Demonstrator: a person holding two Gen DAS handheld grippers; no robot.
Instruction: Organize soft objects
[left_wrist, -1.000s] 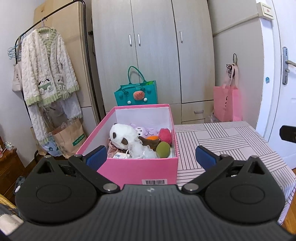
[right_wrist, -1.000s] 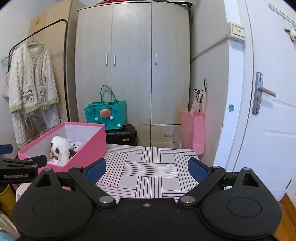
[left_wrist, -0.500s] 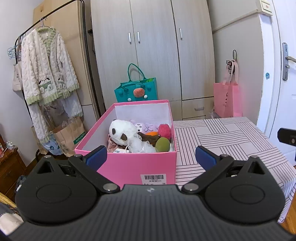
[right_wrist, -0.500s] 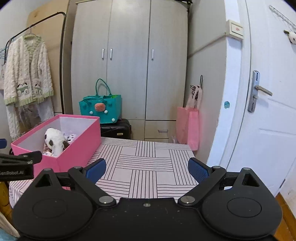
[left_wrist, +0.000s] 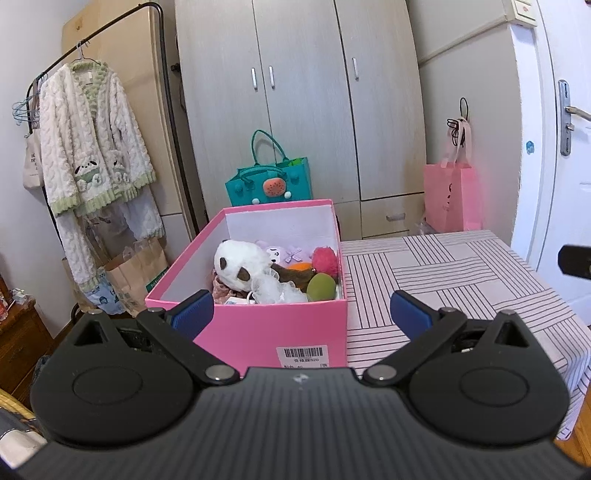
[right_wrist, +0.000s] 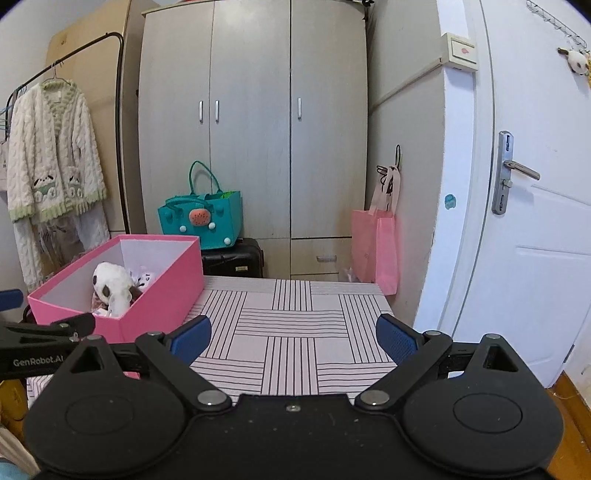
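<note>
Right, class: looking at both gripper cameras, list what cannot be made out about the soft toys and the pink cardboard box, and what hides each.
- Toys under the white panda plush: left wrist view, buried beneath it and the lace.
- Most toys in the right wrist view: hidden behind the pink cardboard box wall.
- Barcode label text: too small, bottom covered by the left gripper.
- Box base: covered by the gripper body.

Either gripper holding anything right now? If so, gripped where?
Nothing held. The left gripper and right gripper are both open with empty jaws. The soft toys, including the panda plush, sit in the pink box.
</note>
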